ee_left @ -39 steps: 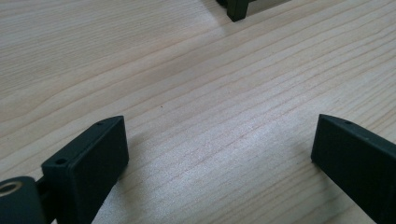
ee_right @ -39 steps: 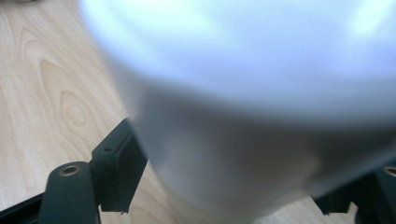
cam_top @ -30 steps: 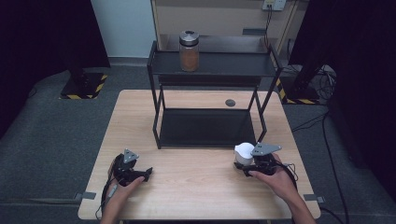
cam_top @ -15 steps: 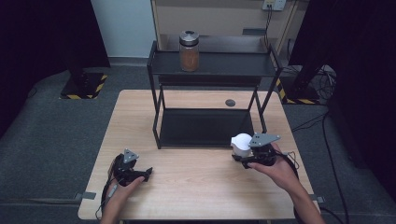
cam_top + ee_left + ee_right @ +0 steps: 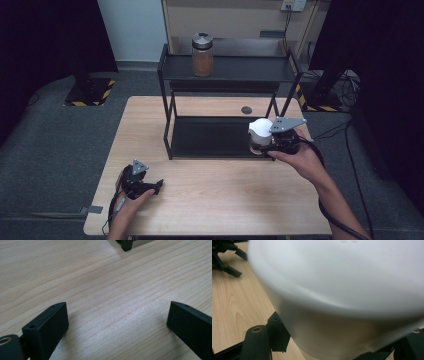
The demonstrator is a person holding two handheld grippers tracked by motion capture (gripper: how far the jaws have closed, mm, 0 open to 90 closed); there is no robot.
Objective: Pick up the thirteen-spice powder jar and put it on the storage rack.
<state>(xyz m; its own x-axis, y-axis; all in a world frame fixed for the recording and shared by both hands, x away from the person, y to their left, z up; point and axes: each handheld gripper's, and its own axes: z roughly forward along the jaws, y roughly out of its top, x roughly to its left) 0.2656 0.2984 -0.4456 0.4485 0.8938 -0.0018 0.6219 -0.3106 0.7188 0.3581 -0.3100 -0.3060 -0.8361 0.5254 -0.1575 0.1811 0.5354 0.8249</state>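
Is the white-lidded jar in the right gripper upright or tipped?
Upright: in the high view the white-lidded jar has its lid on top, body straight below, clamped by the right gripper.

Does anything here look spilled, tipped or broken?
Nothing stands out. The right tool holds the white-lidded jar upright beside the black rack, whose brown jar stands straight. No spill shows on the table.

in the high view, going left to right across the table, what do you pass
left gripper resting open on the table → black two-tier rack with a brown-filled jar on its top shelf → small dark round spot on the tabletop → white-lidded jar → right gripper shut on it, held above the table.
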